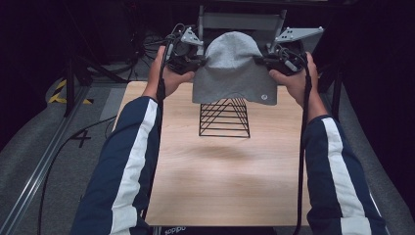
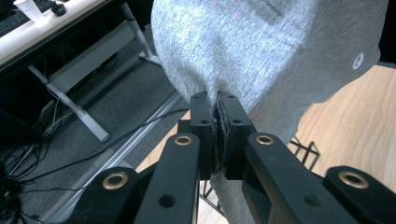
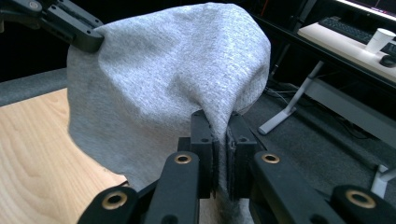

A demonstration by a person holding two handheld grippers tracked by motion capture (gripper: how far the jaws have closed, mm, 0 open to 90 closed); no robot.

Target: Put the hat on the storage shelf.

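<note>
A grey knit beanie hangs in the air above the far end of the table, stretched between both grippers. My left gripper is shut on its left edge, the cloth pinched between the jaws. At the other side my right gripper is shut on the beanie's right edge. A small round badge marks the beanie's lower right corner. Under the beanie stands a black wire pyramid stand, its top hidden behind the cloth. The left gripper's jaw tip also shows in the right gripper view.
The wooden table stretches toward the person. Beyond it are a grey metal frame, cables on the floor and a desk with a white cup. A rail runs along the left.
</note>
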